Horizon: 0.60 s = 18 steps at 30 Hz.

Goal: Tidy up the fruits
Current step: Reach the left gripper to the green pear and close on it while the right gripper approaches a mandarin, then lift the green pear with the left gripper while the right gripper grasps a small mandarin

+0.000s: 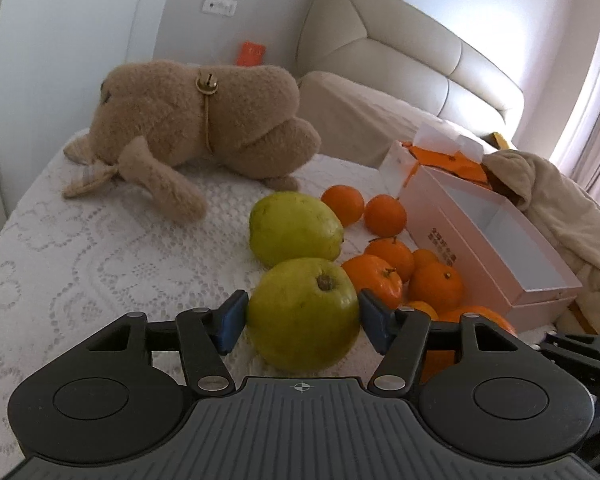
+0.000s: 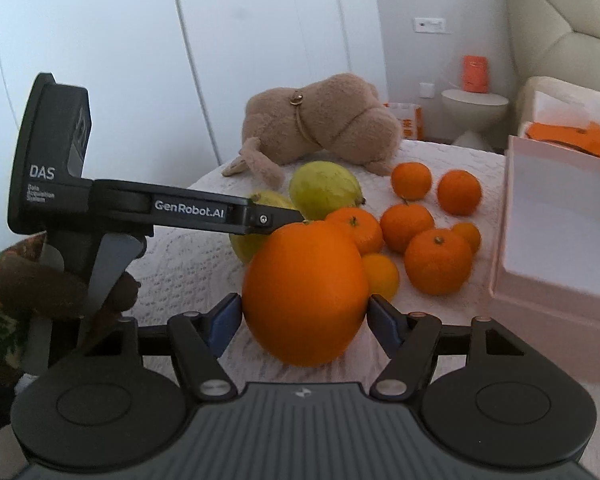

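The left gripper [image 1: 302, 316] jaws grip a green fruit [image 1: 303, 314]. The right gripper [image 2: 304, 314] jaws grip a big orange [image 2: 305, 292]; mandarins [image 2: 437, 262] lie beyond.

A bedroom in a home. A bed with a tall padded cream headboard [image 1: 400, 40] stands against a pale wall, spread with a white lace cover [image 1: 80, 232]. A tan plush toy [image 1: 204, 120] lies on the cover. White wardrobe doors [image 2: 240, 40], a wall socket [image 2: 430, 25] and a small round side table [image 2: 474, 108] stand nearby.
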Tool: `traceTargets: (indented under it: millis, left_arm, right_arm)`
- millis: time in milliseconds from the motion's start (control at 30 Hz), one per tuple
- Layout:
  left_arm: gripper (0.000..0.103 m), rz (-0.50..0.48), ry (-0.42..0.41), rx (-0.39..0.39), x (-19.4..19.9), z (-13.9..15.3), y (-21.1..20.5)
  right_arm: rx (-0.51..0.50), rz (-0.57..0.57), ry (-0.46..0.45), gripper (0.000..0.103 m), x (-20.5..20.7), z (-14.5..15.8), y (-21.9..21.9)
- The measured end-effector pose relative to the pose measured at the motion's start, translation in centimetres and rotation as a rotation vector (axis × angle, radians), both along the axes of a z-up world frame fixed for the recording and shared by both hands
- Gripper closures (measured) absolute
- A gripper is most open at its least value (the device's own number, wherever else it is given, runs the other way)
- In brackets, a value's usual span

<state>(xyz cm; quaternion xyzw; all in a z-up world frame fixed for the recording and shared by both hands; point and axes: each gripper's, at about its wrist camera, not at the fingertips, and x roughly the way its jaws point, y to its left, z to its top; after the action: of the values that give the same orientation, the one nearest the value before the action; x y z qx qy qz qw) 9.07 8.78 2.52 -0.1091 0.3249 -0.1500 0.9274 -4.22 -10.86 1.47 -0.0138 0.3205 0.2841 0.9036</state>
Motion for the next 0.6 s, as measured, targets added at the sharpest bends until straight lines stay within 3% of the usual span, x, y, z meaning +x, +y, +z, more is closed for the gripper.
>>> traceTargets:
  millis: [167, 300, 367, 467, 533, 567, 600]
  left_arm:
    - [0.038, 0.089, -0.018, 0.014, -1.1, 0.2, 1.1]
    - [0.038, 0.134, 0.006, -0.045, -1.5, 0.2, 3.3]
    - [0.038, 0.153, 0.007, -0.063, -1.9, 0.2, 4.4]
    - [0.038, 0.182, 0.005, -0.087, -2.3, 0.0, 5.6]
    - [0.038, 0.176, 0.006, -0.104, -2.2, -0.2, 5.9]
    - [0.038, 0.170, 0.008, -0.111, -2.2, -0.2, 6.0]
    - [0.038, 0.161, 0.012, -0.117, -2.1, -0.2, 5.9]
  right_arm:
    - [-0.061, -0.041, -0.011, 0.034, -0.7, 0.3, 1.1]
    - [0.004, 0.019, 0.001, 0.034, 1.0, 2.1, 1.9]
    - [0.019, 0.059, -0.057, 0.034, 0.1, 3.8, 1.6]
    - [-0.098, 0.025, -0.199, 0.034, -1.6, 5.2, 1.2]
    - [-0.229, -0.029, -0.234, 0.043, -1.7, 4.9, 1.4]
    - [-0.279, -0.034, -0.226, 0.058, -1.5, 4.4, 1.6]
    - [-0.321, -0.035, -0.210, 0.063, -1.0, 3.9, 1.9]
